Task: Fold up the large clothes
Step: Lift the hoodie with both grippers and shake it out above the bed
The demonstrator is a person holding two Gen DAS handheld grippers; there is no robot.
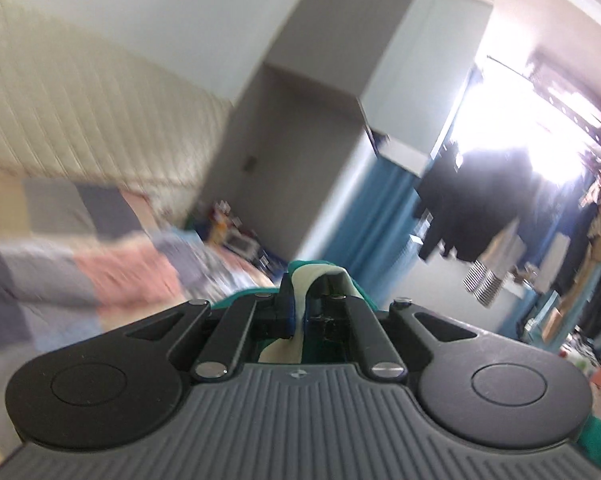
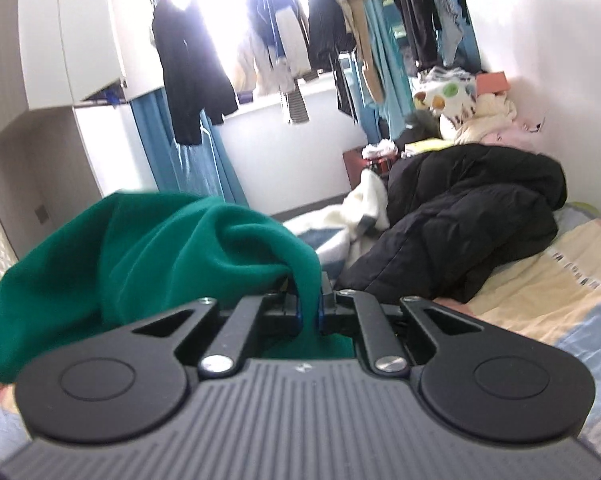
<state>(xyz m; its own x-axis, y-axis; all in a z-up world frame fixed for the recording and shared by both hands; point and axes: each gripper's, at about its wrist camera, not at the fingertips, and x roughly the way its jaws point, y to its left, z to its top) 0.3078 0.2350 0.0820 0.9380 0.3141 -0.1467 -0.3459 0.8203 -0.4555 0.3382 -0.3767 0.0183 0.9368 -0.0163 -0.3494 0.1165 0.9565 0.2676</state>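
A green garment [image 2: 148, 256] hangs lifted above the bed, bunched in thick folds to the left of my right gripper [image 2: 309, 312], which is shut on a fold of it. In the left wrist view my left gripper [image 1: 300, 312] is shut on another part of the same green garment [image 1: 364, 296], where a cream-coloured strip of cloth [image 1: 300, 280] runs between the pads. That view is blurred, and most of the garment is hidden below the gripper body.
A patchwork bedspread [image 2: 540, 288] covers the bed. A black puffer jacket [image 2: 472, 216] and white clothes [image 2: 364, 204] lie piled at its far end. Dark clothes [image 2: 188, 64] hang by the bright window, with blue curtains [image 1: 376, 216] and a grey wardrobe [image 1: 284, 152].
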